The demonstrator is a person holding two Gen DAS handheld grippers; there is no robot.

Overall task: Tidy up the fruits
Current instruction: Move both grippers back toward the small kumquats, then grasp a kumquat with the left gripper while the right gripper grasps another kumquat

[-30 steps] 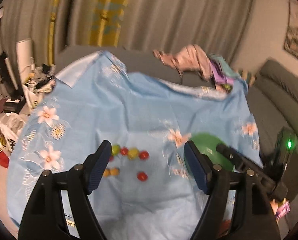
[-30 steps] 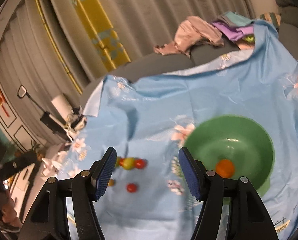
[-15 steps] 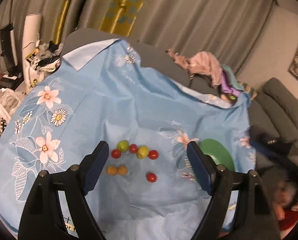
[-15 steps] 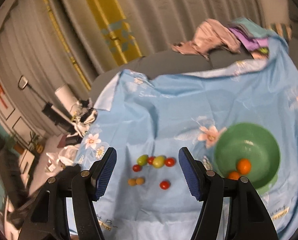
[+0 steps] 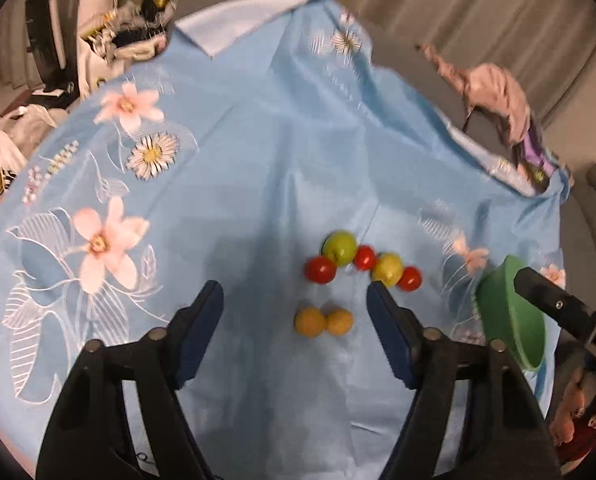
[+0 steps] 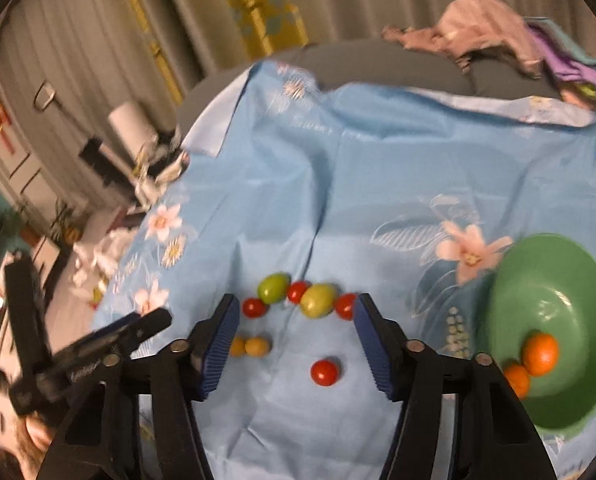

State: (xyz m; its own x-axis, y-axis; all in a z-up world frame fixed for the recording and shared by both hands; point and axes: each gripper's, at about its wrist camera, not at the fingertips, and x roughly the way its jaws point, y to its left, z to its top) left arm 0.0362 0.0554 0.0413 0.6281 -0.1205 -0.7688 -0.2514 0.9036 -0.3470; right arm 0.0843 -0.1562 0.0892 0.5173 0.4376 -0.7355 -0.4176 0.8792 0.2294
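Blue cloth (image 6: 377, 168) carries my loose fruits (image 6: 298, 300) in the middle; two oranges (image 6: 537, 356), I think, sit in the green bowl (image 6: 569, 272) at right. My left gripper (image 5: 294, 312) and right gripper (image 6: 296, 332) hover wide apart, holding nothing.

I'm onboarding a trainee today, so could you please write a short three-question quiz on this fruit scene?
1. True or false: the left gripper is shut on a fruit.
2. How many orange fruits lie in the green bowl?
3. The lone red fruit lies: A) in the bowl, B) on the blue cloth, C) in the right gripper.

Key: 1 false, both grippers are open and empty; 2 two; 3 B.
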